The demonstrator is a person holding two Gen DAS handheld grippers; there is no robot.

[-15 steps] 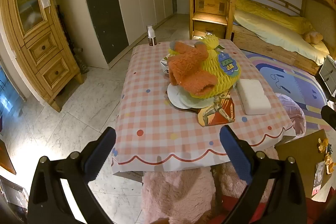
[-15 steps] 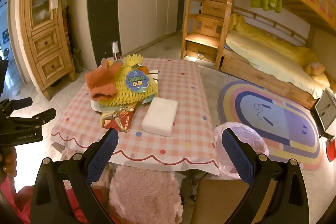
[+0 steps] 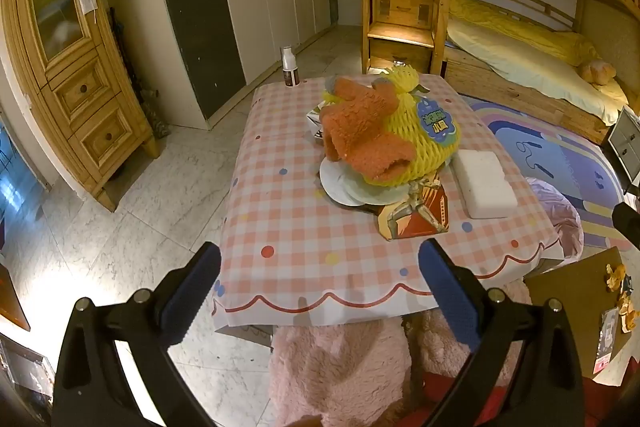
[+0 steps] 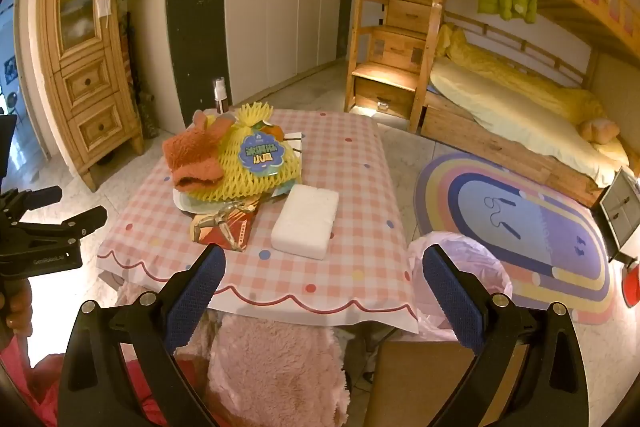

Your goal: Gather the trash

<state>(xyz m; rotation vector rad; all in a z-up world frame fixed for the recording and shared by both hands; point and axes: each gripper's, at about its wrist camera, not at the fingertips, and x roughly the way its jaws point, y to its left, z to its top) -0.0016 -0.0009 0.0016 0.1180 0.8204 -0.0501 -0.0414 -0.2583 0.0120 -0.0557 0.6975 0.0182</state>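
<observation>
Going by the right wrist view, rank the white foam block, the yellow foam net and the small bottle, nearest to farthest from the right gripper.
From the right gripper:
1. White foam block, on the table's near half.
2. Yellow foam net, mid-table, left of the block.
3. Small bottle, at the table's far left corner.

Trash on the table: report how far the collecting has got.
Done: nothing visibly; the yellow foam net, orange cloth, red wrapper and white foam block lie on the table. In hand: nothing; both jaws open. Left: everything, into the pink-lined bin.

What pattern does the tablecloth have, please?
Pink-and-white check tablecloth with coloured dots; clearest in the right wrist view.
</observation>
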